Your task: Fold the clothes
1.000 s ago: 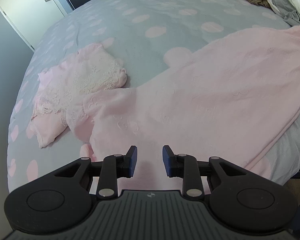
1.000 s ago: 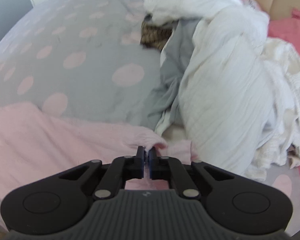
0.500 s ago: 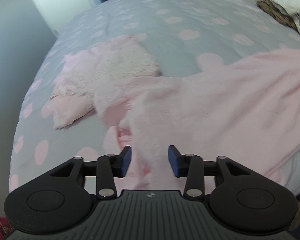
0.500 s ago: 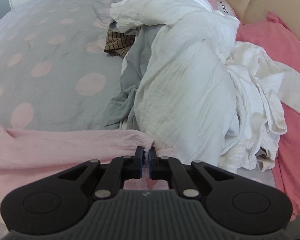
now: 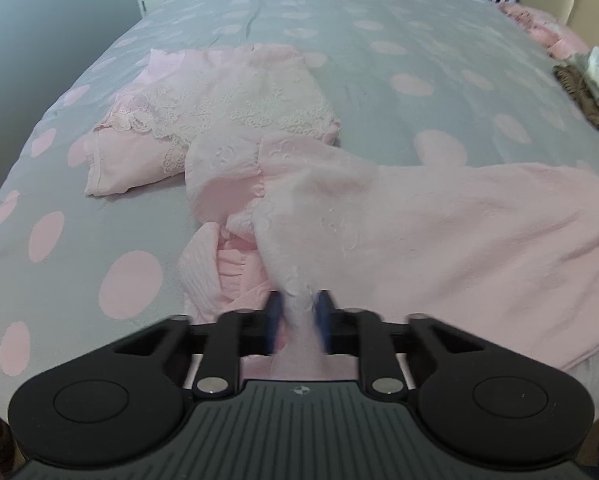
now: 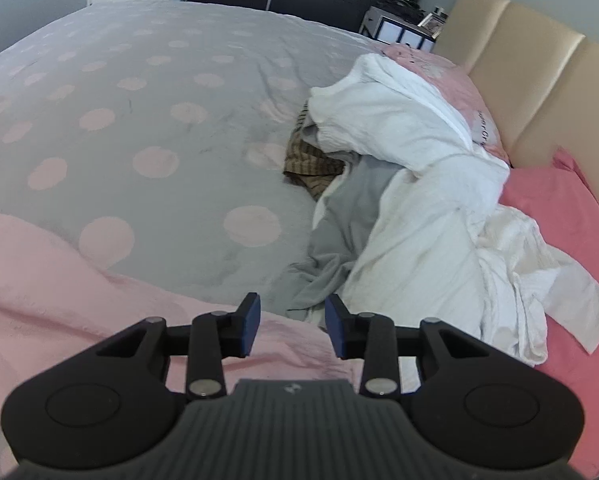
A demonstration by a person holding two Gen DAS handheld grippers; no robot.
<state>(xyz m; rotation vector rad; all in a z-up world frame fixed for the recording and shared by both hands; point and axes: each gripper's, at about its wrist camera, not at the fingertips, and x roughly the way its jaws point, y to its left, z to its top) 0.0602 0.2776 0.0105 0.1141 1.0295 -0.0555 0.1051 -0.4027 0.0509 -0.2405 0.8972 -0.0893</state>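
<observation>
Left wrist view: the left gripper (image 5: 298, 316) has its blue pads, blurred here, on either side of a bunched ridge of the pink garment (image 5: 439, 232), and the cloth fills the gap between them, so it looks clamped on the fabric. The garment spreads from the near middle out to the right over the grey bedspread (image 5: 379, 60) with pink dots. A sleeve part lies crumpled just left of the pads. Further off to the left, a lace top (image 5: 219, 108) lies flat on the bedspread, touching the garment's far edge.

Right wrist view: the right gripper (image 6: 292, 324) stands apart, with nothing between its fingers, above the garment's (image 6: 59, 292) near edge. To the right lies a pile of white laundry (image 6: 419, 220) with a grey piece (image 6: 339, 224) and a brown striped piece (image 6: 313, 168) beneath it. A padded headboard (image 6: 539, 92) stands at the far right.
</observation>
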